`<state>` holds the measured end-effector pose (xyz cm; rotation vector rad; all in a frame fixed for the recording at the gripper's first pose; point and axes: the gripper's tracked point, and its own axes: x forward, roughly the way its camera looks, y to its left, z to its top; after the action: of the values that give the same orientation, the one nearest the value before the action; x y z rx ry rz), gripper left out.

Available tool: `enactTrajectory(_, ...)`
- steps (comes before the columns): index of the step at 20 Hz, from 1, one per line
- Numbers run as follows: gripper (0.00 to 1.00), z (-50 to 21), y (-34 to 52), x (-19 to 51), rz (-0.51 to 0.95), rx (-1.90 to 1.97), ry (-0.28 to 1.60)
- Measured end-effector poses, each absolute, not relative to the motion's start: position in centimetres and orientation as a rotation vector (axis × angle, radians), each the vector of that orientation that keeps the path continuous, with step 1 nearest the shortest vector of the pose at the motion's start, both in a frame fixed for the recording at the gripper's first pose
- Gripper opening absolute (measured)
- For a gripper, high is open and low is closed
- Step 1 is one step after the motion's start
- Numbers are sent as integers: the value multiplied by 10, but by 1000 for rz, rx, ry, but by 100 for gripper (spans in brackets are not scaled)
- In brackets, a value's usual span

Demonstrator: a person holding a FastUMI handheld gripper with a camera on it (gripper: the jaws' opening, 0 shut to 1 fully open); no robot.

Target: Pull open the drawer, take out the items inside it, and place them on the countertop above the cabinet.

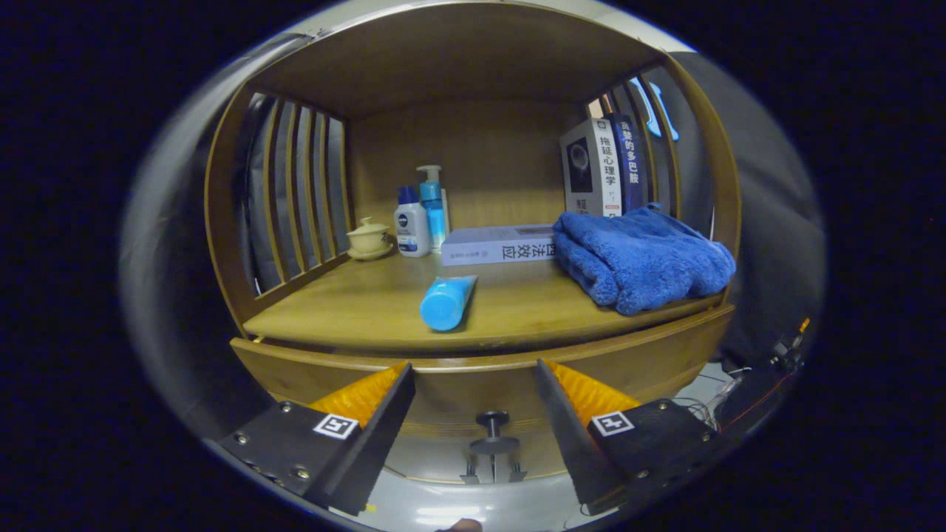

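The gripper (pixel 473 369) was spread wide and held nothing, its fingers level with the drawer (pixel 480 391) front and apart from it, with the small round knob (pixel 493 423) showing low between them. The drawer sat flush under the countertop (pixel 355 310), so its inside was hidden. A blue tube (pixel 448 301) lay on the countertop just beyond the fingers, with a folded blue towel (pixel 641 258) to its right and, further back, a flat book (pixel 499 244), two bottles (pixel 420 220), a lidded cup (pixel 369 238) and upright books (pixel 604 168). This fitted either a drawer yet to be pulled or one emptied and shut again. If pulling remained, the fingers would need to drop and close on the knob.
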<state>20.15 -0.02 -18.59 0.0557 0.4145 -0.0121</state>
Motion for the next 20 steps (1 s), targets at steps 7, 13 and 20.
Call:
enactTrajectory(7,98,-183,1,205,-5,120,386)
enactTrajectory(13,100,-165,15,191,77,107,415)
enactTrajectory(20,100,-80,-12,154,2,65,297)
